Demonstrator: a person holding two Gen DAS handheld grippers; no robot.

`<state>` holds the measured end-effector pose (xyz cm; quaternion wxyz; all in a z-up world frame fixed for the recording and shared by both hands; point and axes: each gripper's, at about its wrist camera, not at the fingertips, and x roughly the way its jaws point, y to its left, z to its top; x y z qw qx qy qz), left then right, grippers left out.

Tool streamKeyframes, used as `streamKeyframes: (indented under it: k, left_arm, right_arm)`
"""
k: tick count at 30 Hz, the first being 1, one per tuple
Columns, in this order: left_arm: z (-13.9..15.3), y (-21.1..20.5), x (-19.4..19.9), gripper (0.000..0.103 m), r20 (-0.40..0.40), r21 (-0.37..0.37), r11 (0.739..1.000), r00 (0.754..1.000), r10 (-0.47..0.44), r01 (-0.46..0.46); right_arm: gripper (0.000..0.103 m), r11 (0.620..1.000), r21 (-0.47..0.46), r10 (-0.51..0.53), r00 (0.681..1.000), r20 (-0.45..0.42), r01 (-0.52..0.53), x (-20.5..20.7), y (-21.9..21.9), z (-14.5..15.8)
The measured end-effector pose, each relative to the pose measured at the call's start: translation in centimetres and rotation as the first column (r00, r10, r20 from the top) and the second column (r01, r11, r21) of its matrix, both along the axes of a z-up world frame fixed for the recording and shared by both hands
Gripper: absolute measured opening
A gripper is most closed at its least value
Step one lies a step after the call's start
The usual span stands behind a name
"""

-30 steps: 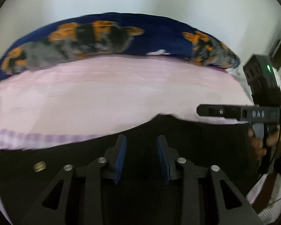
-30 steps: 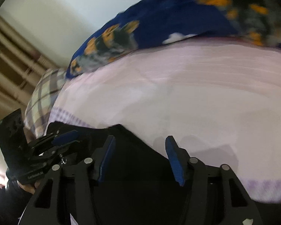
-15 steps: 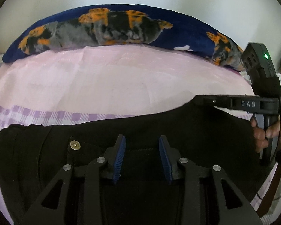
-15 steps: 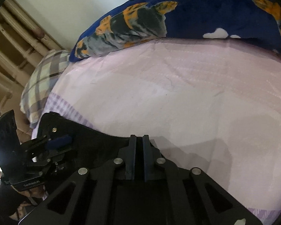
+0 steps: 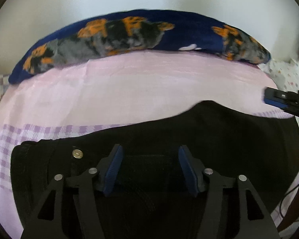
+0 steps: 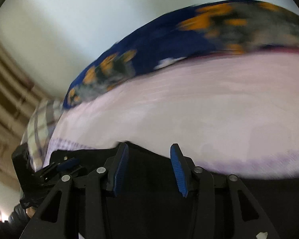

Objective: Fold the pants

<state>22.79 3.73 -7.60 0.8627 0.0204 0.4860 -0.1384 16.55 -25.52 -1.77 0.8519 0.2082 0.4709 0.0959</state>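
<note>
Black pants (image 5: 219,131) lie flat on a pink bed sheet (image 5: 141,83), waistband to the left with a brass button (image 5: 77,153). My left gripper (image 5: 150,159) is open, its blue pads apart just above the cloth near the waistband. My right gripper (image 6: 147,159) is open over the pants' far edge (image 6: 149,179); that view is blurred. The right gripper's fingers (image 5: 279,97) show at the right edge of the left wrist view. The left gripper (image 6: 55,165) shows at the lower left of the right wrist view.
A dark blue blanket with orange and grey print (image 5: 129,35) lies along the back of the bed against a white wall. A checked pillow (image 6: 39,123) sits at the left end. A purple checked band (image 5: 49,129) runs across the sheet beside the pants.
The right gripper, shut half a second ago, has opened and pulled back to the right. The left gripper's jaws have opened wider. The pants lie lowered on the sheet.
</note>
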Motion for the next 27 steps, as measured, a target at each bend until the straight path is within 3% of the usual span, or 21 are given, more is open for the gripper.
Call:
streamKeyframes:
  k: [5,8,11,14,17,27]
  left_arm:
    - [1.3,-3.5,-2.6,0.064,0.025,0.006,0.996,0.995,-0.092,0.092]
    - [1.6,-5.4,-3.9,0.064,0.014,-0.010,0.991,0.991,-0.135,0.135]
    - [1.6,-7.4,-5.4,0.064,-0.003,-0.016,0.985,0.985,-0.170,0.170]
    - [1.6,-8.9,-6.9,0.064,-0.014,-0.019,0.981,0.981,-0.194,0.194]
    - [1.5,-9.8,-8.0,0.064,-0.031,-0.028,0.978,0.978,-0.206,0.205]
    - [0.5,-10.2,-10.3,0.064,-0.075,0.022,0.983,0.981,-0.180,0.182]
  right_arm:
    - [0.043,0.967,-0.007,-0.257,0.966,-0.044,0.256,-8.5,-9.4,1.6]
    - [0.043,0.908,-0.024,-0.418,0.905,-0.082,0.418,-14.8,-15.1,1.8]
    - [0.043,0.822,-0.017,-0.568,0.816,-0.108,0.570,-21.5,-19.9,1.7]
    - [0.043,0.748,0.019,-0.656,0.744,-0.126,0.664,-26.4,-22.8,1.2]
    - [0.043,0.701,0.050,-0.700,0.700,-0.140,0.711,-29.5,-24.7,0.4]
    - [0.042,0.668,0.093,-0.728,0.674,-0.126,0.738,-30.3,-26.4,-1.5]
